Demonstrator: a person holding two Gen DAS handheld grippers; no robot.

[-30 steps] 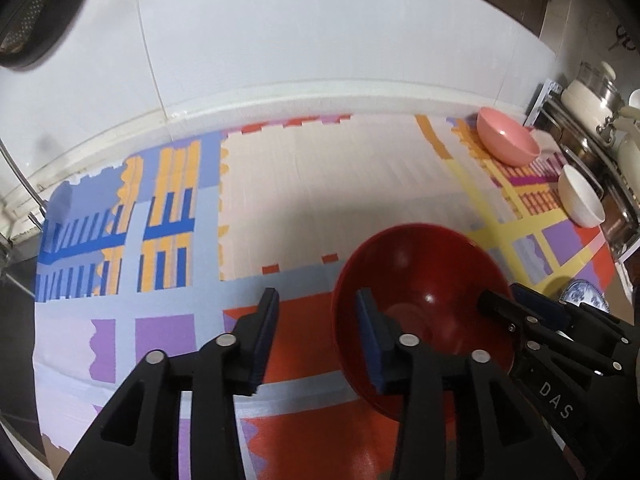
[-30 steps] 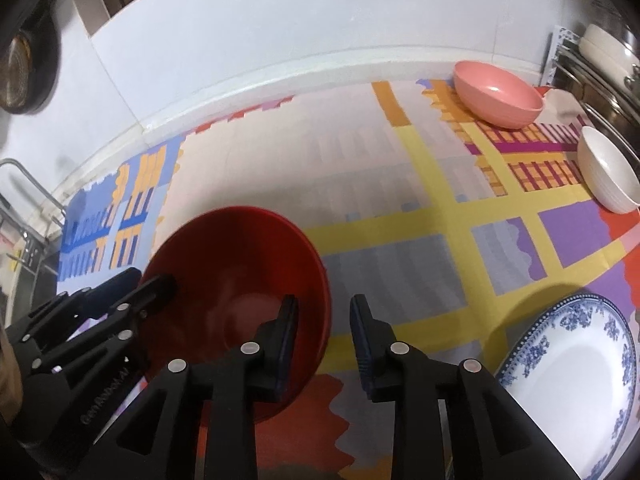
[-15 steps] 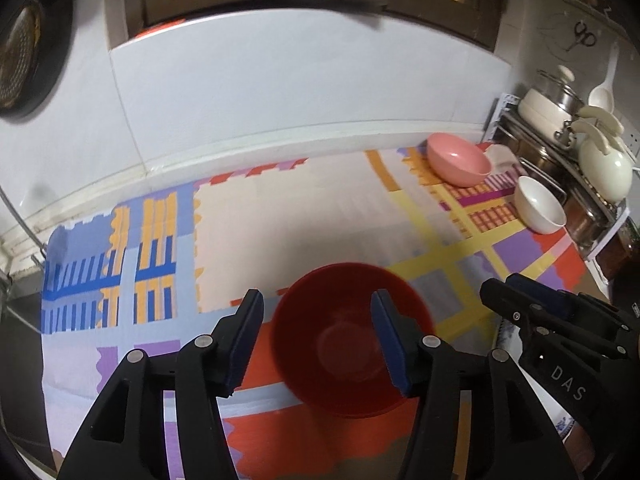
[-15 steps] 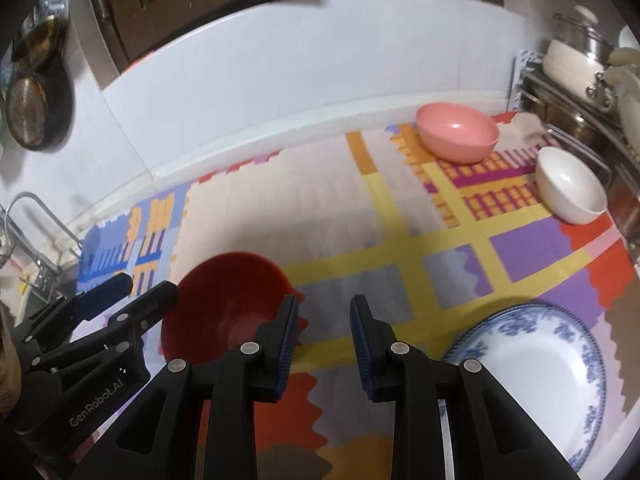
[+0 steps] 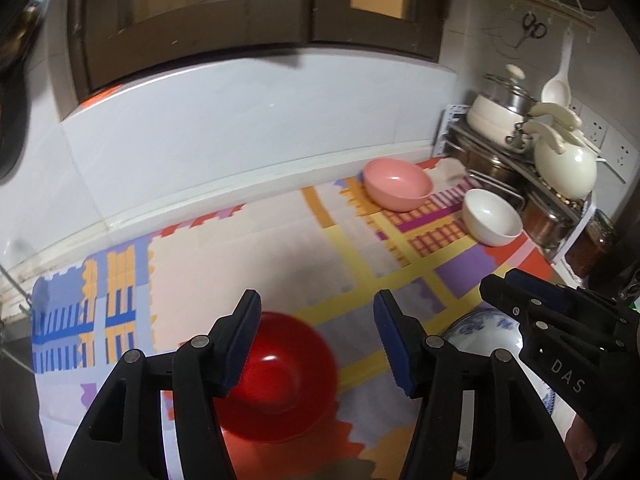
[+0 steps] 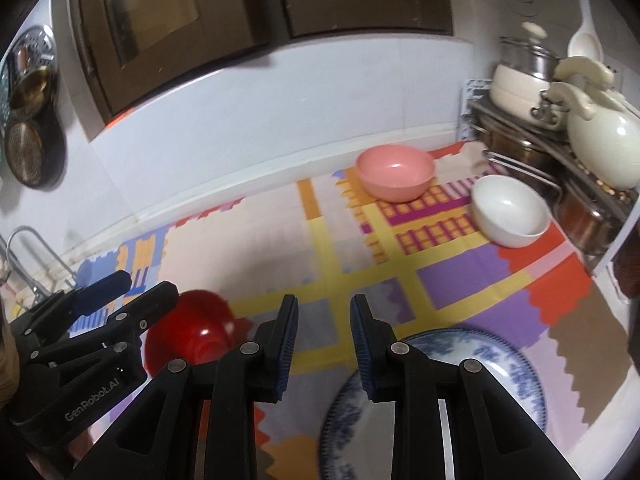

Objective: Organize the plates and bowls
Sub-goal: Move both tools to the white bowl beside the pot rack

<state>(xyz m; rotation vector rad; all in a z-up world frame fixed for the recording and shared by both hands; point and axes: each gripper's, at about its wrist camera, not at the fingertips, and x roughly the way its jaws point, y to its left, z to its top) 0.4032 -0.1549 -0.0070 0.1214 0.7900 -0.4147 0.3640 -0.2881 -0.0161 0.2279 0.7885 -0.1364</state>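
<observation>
While both grippers are held open and empty, a patterned mat (image 6: 460, 280) is seen below, cabinets (image 6: 240, 8) ahead. The left gripper (image 5: 316, 320) was just opened wider. The red bowl (image 5: 280, 376) is partly hidden behind its finger; the plate (image 6: 500, 368) is cut off under the right gripper (image 6: 324, 320).

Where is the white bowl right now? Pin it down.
The white bowl sits on the patterned mat at the right of both views, beside the pink bowl and just before the pot rack.

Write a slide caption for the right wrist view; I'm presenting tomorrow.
Right tool open and empty above the patterned mat, between red bowl and blue-patterned plate.
</observation>
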